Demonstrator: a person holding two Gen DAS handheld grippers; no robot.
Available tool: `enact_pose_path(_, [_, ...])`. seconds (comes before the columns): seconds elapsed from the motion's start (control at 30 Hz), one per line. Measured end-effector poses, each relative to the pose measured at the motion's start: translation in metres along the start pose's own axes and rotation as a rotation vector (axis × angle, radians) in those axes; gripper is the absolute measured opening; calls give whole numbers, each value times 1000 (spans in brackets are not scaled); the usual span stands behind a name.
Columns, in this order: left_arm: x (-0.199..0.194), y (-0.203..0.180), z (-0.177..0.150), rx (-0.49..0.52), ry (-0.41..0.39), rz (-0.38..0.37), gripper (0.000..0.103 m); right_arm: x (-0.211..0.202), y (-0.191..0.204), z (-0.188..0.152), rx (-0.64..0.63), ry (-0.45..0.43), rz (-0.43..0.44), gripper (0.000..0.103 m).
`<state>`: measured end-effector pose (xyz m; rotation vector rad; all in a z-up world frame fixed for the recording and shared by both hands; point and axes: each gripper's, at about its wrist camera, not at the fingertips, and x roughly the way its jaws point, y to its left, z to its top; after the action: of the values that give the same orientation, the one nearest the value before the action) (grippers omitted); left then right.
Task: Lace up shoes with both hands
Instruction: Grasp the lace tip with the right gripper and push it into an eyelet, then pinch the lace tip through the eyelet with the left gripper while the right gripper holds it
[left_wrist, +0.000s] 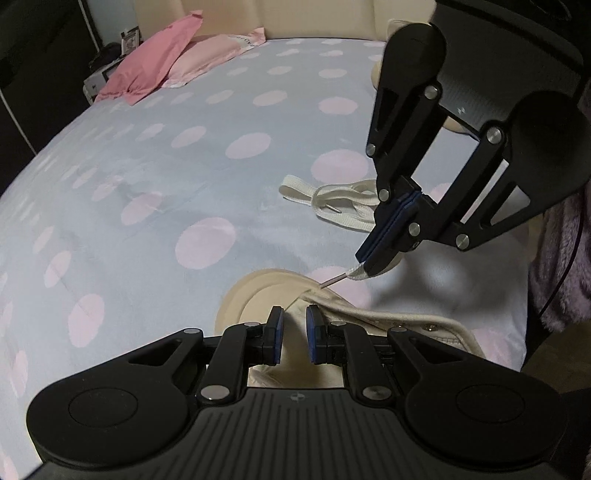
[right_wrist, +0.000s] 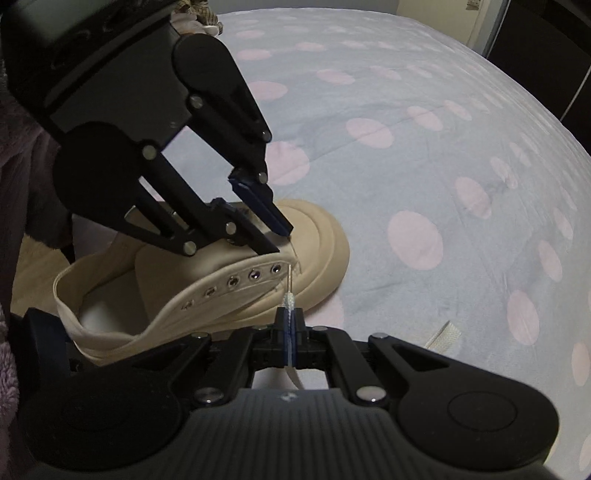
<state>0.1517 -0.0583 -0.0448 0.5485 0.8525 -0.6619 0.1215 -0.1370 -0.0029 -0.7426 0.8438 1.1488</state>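
currently: cream canvas shoe (right_wrist: 207, 295) on its side on the dotted bedspread (right_wrist: 424, 155), eyelets (right_wrist: 254, 274) bare where visible. right gripper (right_wrist: 290, 325) pinches the lace (right_wrist: 288, 301), aglet (right_wrist: 289, 277) just below the toe-end eyelet; left gripper (left_wrist: 294, 325) narrowly parted, empty, at the tongue. best to keep the aglet aligned with the hole.

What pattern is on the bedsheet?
Pale blue bedsheet with pink dots, best in the left wrist view.

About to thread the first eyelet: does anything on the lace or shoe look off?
Yes: the lace tip held by the right gripper looks frayed, a bare thin core jutting from the weave. The shoe looks fine; the left gripper stands at its front eyelets.
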Motion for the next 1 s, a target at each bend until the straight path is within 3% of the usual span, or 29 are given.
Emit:
enact_pose_path(0.13, [-5, -1, -1, 30, -8, 1, 11, 1, 2, 1, -23, 9, 11, 2])
enact_pose_path(0.57, [-4, -29, -6, 270, -27, 37, 11, 7, 4, 9, -49, 27, 4, 2])
enact_pose_path(0.73, [-1, -32, -6, 293, -22, 48, 11, 5, 2, 15, -34, 7, 6, 2])
enact_pose_path(0.83, [1, -34, -6, 301, -14, 47, 3, 4, 2, 18, -26, -5, 9, 2])
enact_pose_path(1.0, [2, -34, -6, 288, -4, 46, 1, 7, 3, 23, -29, -4, 8, 2])
